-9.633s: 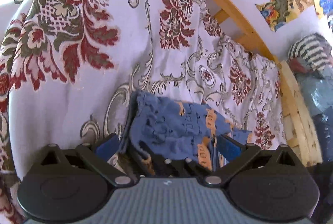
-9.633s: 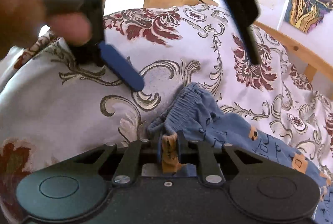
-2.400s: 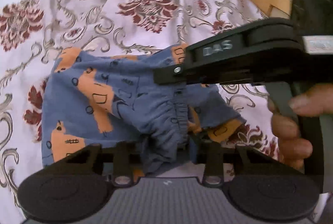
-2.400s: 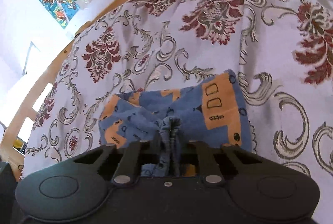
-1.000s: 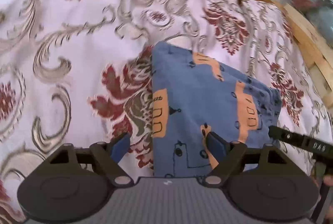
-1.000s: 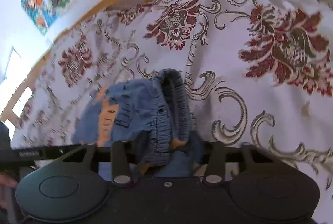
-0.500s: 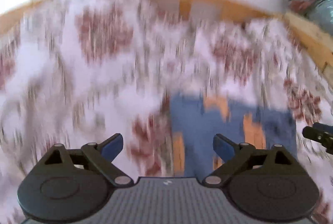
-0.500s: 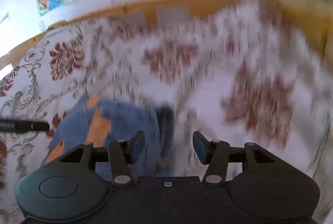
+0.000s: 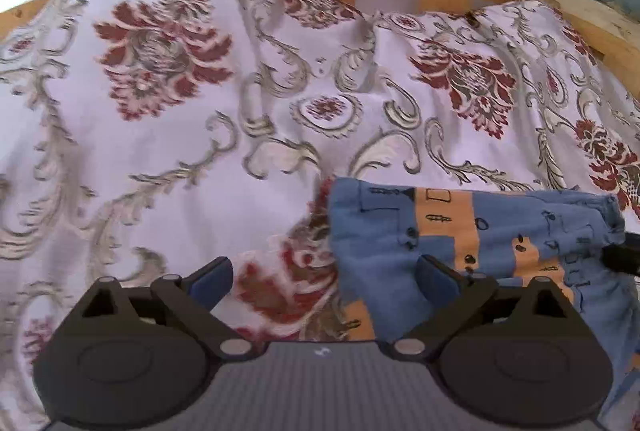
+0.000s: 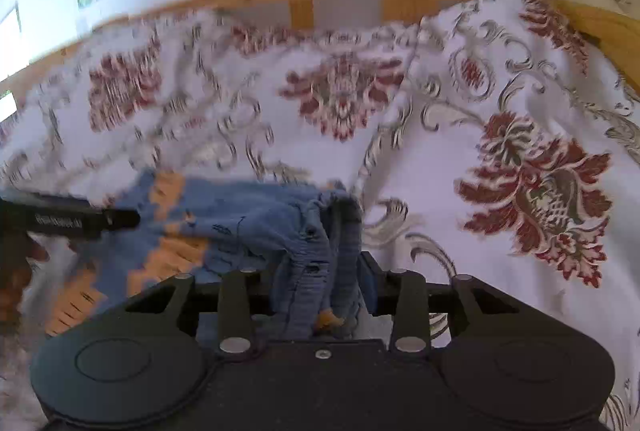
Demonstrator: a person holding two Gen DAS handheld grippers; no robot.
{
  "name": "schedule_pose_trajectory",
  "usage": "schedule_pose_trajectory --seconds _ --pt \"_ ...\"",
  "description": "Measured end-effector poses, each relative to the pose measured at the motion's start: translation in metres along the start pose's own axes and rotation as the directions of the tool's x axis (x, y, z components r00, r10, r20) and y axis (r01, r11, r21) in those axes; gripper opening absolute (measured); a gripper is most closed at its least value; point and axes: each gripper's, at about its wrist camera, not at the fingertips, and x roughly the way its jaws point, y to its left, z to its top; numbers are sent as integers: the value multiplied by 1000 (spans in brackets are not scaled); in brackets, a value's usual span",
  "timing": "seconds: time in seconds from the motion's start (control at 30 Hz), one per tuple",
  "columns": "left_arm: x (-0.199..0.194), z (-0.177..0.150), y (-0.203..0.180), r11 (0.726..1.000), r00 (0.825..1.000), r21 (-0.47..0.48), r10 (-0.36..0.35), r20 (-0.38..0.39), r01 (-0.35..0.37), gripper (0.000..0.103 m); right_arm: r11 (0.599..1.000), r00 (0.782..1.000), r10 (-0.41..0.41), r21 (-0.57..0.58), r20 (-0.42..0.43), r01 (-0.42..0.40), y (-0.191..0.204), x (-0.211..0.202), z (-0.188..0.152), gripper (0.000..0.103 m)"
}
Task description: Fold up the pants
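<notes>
Floral white-and-maroon bedspread (image 9: pixel 200 135) now carries the blue cotton pants with orange patches (image 9: pixel 460 231) folded flat, left gripper (image 9: pixel 324 271) released and spread, right gripper (image 10: pixel 320 291) again pinching the elastic waistband (image 10: pixel 316 271), suggesting another fold or tidy-up.

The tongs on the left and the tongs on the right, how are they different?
The left tongs are spread wide open; the right tongs are squeezed shut. The left tongs hold nothing, with only one blue tip over the blue pants; the right tongs pinch the pants' stretchy waistband. Both have black arms and sit over the flowery bedspread.
</notes>
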Motion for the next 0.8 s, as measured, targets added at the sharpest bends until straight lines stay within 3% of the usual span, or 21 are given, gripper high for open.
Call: schedule_pose_trajectory --seconds 0.1,0.23,0.3,0.37,0.5,0.6,0.7,0.8 --pt "-21 -4 10 999 999 -44 17 -29 -18 100 996 999 -11 -90 38 14 15 -20 -2 40" --pt "-40 -12 10 998 996 -48 -37 -79 33 100 981 999 -20 -191 -25 15 38 -18 -10 40" --pt "-38 -21 0 999 992 37 36 -123 -31 100 979 995 -45 -201 -85 27 41 -7 -16 43" --pt "-28 -33 -10 979 971 159 153 -184 -124 100 981 996 -48 -192 -73 33 39 -6 -22 46" --pt "-42 -33 -10 972 969 169 191 -156 -164 99 981 998 -49 -189 -25 44 42 -22 -22 52" --pt "-61 -30 -8 976 973 130 194 -129 -177 99 989 1000 -22 -144 -9 21 43 -32 -22 67" --pt "-79 -30 -10 985 986 85 156 -63 -150 103 991 1000 -19 -131 12 20 48 -36 -23 69" --pt "-84 -30 -20 997 998 49 66 -20 -65 103 991 1000 -25 -128 10 26 53 -35 -26 71"
